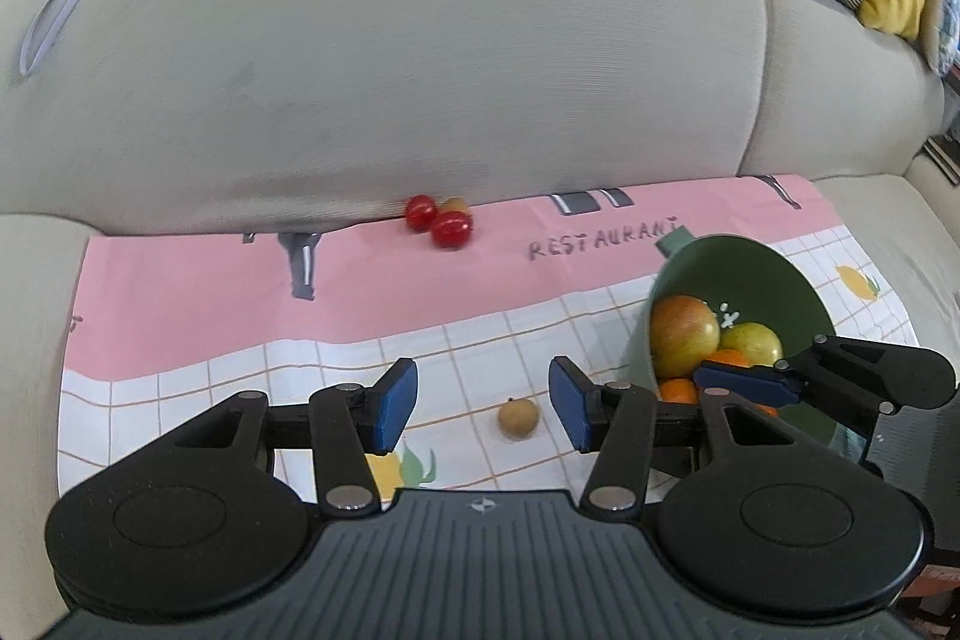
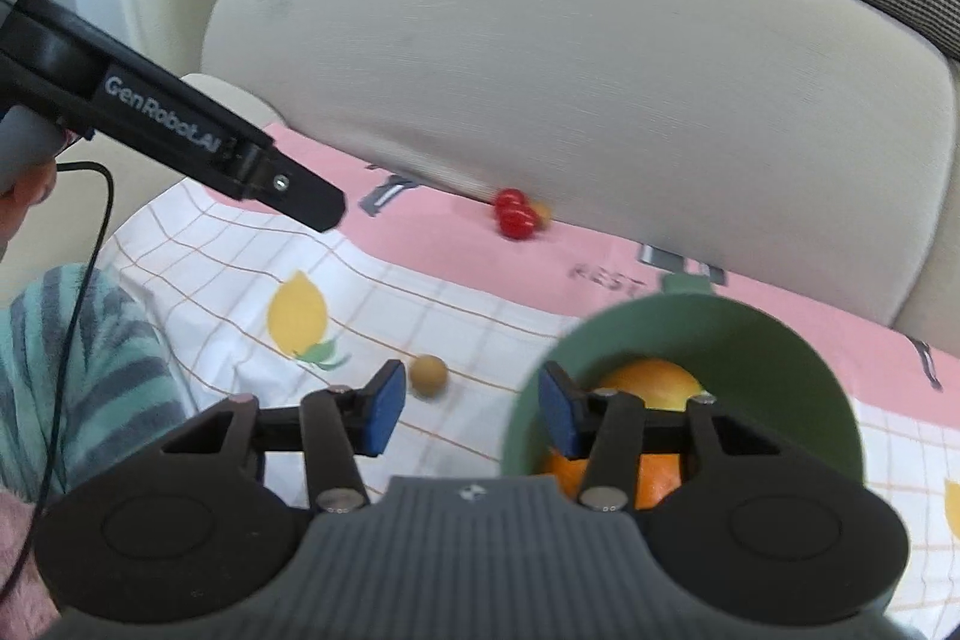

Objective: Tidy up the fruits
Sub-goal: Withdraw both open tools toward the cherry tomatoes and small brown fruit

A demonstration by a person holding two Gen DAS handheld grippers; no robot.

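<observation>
Fruit: small round tan fruit [image 1: 518, 418] on pink-and-white checked cloth [image 1: 480, 292], lying beyond the gap of the left tongs [image 1: 483, 403], half open, empty. Right tongs [image 2: 471, 415] part open, empty, astride the rim of tilted green bowl [image 2: 750, 340] holding oranges and apples. Red cherry tomatoes [image 1: 438, 220] farther off against beige sofa cushion [image 1: 390, 70].

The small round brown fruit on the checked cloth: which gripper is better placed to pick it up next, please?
Probably the left gripper: the small round brown fruit lies between its open fingers. The right gripper straddles the green bowl's rim.
</observation>
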